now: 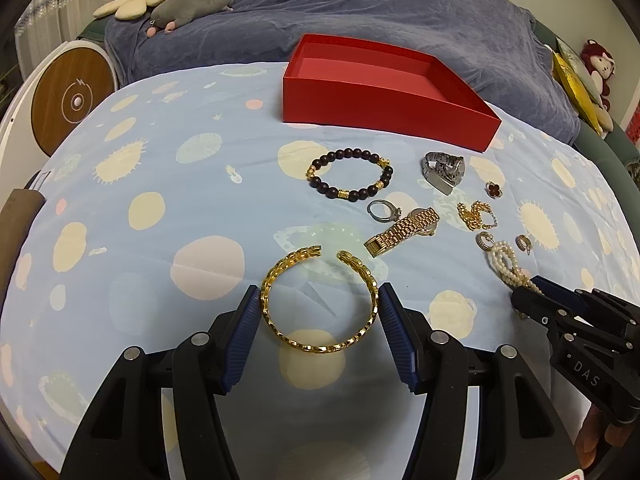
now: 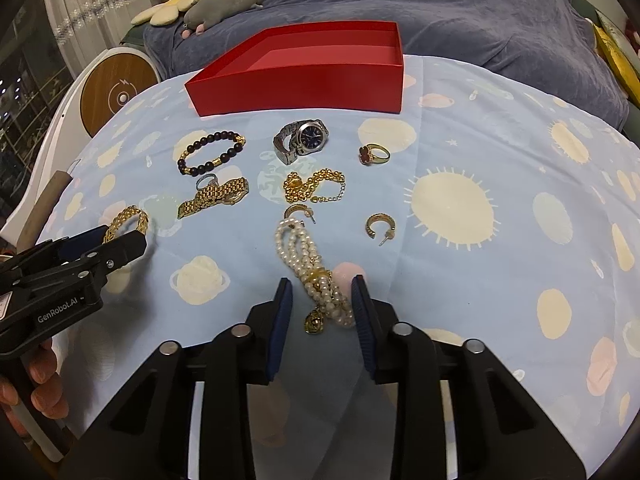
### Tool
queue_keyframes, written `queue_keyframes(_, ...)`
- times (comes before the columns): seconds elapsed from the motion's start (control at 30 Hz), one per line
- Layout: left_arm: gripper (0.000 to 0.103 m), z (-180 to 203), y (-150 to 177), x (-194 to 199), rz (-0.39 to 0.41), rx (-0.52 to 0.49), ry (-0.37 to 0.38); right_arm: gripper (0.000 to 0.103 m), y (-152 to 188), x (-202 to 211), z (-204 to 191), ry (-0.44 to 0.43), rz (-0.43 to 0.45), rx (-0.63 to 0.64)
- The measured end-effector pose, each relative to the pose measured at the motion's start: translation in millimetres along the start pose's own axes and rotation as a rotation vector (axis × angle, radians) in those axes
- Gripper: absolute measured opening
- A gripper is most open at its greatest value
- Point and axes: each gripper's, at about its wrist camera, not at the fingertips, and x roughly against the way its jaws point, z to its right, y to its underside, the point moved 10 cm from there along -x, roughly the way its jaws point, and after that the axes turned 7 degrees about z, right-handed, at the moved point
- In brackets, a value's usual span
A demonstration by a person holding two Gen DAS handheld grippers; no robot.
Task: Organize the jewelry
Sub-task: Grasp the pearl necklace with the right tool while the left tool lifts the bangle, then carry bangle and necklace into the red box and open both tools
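Observation:
A gold cuff bangle (image 1: 320, 346) lies on the light blue cloth, and my left gripper (image 1: 319, 304) is shut on it, a blue pad pressed to each side. A multi-strand pearl bracelet (image 2: 304, 248) with a gold clasp lies between the pads of my right gripper (image 2: 321, 280), which is shut on its near end. An open, empty red box (image 1: 380, 108) stands at the far side. In the left wrist view the right gripper (image 1: 528, 292) reaches in from the right onto the pearl bracelet (image 1: 506, 260). In the right wrist view the left gripper (image 2: 120, 240) covers part of the bangle (image 2: 128, 216).
Loose on the cloth are a dark bead bracelet (image 2: 212, 152), a silver watch (image 2: 302, 140), a gold watch (image 2: 214, 198), a gold chain (image 2: 310, 186), a red-stone ring (image 2: 374, 155), a silver ring (image 1: 382, 211) and two hoop earrings (image 2: 378, 226). A blue-grey blanket (image 2: 440, 8) lies behind the box.

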Motion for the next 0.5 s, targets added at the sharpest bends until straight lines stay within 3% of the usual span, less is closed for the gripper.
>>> queue_keyframes(0.27, 0.057, 1, -4, 6, 0.016, 0.002, 0.018, 0.014, -5, 14, -5, -0.018, 0.032, -0.01)
queue_keyframes(0.5, 0.057, 7, -23, 22, 0.043, -0.002, 0.057, 0.014, -34, 50, -17, -0.063, 0.124, -0.016)
